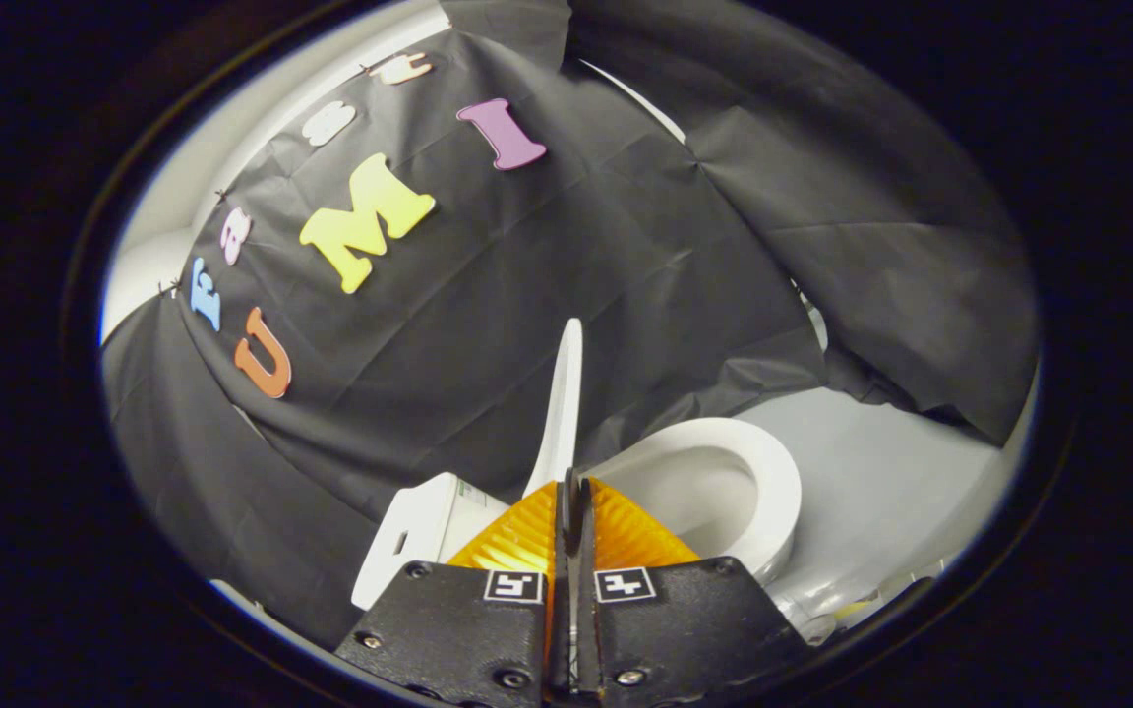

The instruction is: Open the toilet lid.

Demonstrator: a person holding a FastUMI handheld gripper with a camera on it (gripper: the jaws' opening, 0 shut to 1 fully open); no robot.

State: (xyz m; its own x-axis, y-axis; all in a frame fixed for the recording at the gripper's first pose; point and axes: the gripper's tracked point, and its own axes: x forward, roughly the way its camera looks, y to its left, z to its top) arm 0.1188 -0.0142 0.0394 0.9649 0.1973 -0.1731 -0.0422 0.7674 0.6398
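Gripper view, hand-held gripper [574, 497] pinching raised toilet lid [563, 403], bowl [724, 482] uncovered

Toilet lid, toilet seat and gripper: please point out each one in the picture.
toilet lid [561, 413], gripper view, on its thin raised edge between the fingers.
toilet seat [773, 462], gripper view, on the ring's far rim.
gripper [574, 492], gripper view, midway between the fingertips, shut on the lid.

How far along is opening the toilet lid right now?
Mostly done: the lid stands raised, edge-on, and the bowl beside it is uncovered. In hand: the gripper looks closed on the lid's lower edge. Left: probably lean it fully back, if it is not there already, then let go.
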